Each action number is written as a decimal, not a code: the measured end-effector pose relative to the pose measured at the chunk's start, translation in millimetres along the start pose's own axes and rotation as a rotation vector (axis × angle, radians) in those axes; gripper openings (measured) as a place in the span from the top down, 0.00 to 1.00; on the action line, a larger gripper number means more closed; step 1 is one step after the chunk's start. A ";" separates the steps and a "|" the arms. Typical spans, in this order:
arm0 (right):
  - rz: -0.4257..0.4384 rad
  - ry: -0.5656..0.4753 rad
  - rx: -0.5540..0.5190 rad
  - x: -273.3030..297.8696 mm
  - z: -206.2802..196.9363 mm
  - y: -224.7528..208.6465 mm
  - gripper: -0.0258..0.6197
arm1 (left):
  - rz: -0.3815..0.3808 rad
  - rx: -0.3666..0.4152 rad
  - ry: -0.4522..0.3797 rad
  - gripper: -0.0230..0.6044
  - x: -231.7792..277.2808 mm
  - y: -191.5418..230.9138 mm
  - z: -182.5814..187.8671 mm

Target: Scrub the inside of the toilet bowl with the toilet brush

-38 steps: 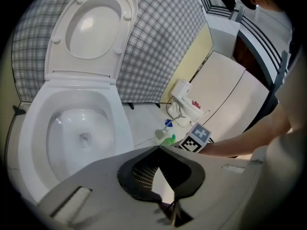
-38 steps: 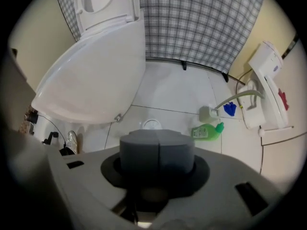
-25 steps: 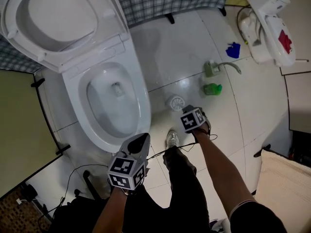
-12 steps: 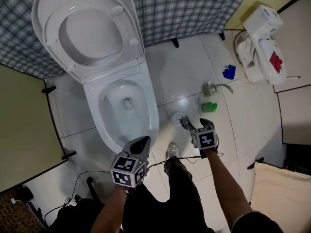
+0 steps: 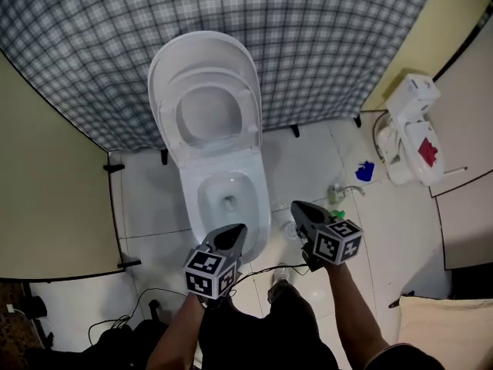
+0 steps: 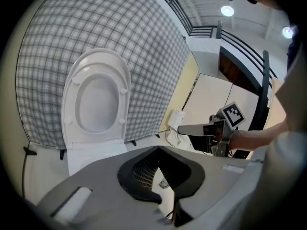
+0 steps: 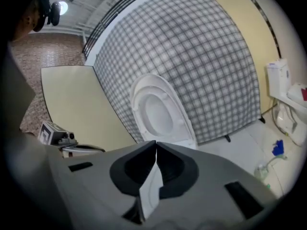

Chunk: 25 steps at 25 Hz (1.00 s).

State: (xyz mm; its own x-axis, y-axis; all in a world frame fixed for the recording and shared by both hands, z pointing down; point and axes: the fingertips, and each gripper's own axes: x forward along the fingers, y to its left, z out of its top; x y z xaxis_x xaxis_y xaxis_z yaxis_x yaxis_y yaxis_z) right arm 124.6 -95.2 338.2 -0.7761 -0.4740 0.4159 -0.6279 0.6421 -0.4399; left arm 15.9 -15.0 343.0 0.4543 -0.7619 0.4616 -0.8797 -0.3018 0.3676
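The toilet bowl [image 5: 229, 200] is open, and its lid [image 5: 206, 102] is tipped up against the checked curtain [image 5: 323, 45]. Both grippers hang in the air in front of it. The left gripper [image 5: 233, 233] is pinched together with nothing in it. The right gripper [image 5: 299, 208] has just snapped closed, and it holds nothing too. No brush is in the bowl. A small round thing [image 5: 286, 230] on the floor [image 5: 308, 156] beside the toilet may be the brush in its stand, but it is half hidden. The bowl could be scrubbed already or waiting for a scrub
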 end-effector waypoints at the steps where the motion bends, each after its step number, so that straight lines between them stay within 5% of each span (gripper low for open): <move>1: 0.055 -0.030 -0.018 -0.7 15.2 20.6 0.96 | -0.004 0.018 -0.017 0.95 -9.6 -2.7 11.1; 5: 0.244 -0.169 -0.059 -11.6 70.3 100.2 0.96 | -0.023 0.066 -0.103 0.95 -49.0 -13.2 57.0; 15: 0.480 -0.418 -0.076 -40.7 165.3 218.8 0.96 | 0.016 0.134 -0.335 0.95 -126.0 -19.9 153.8; 25: 0.439 -0.376 -0.240 -75.9 169.9 246.8 0.96 | 0.042 0.178 -0.430 0.95 -162.7 -53.8 168.3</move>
State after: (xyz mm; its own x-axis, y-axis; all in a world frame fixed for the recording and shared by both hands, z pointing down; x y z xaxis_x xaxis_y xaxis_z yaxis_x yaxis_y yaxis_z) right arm 18.6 -3.2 62.8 -0.9536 -0.2871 -0.0905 -0.2494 0.9219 -0.2965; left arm -34.4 28.7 112.2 0.3516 -0.9325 0.0824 -0.9234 -0.3310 0.1944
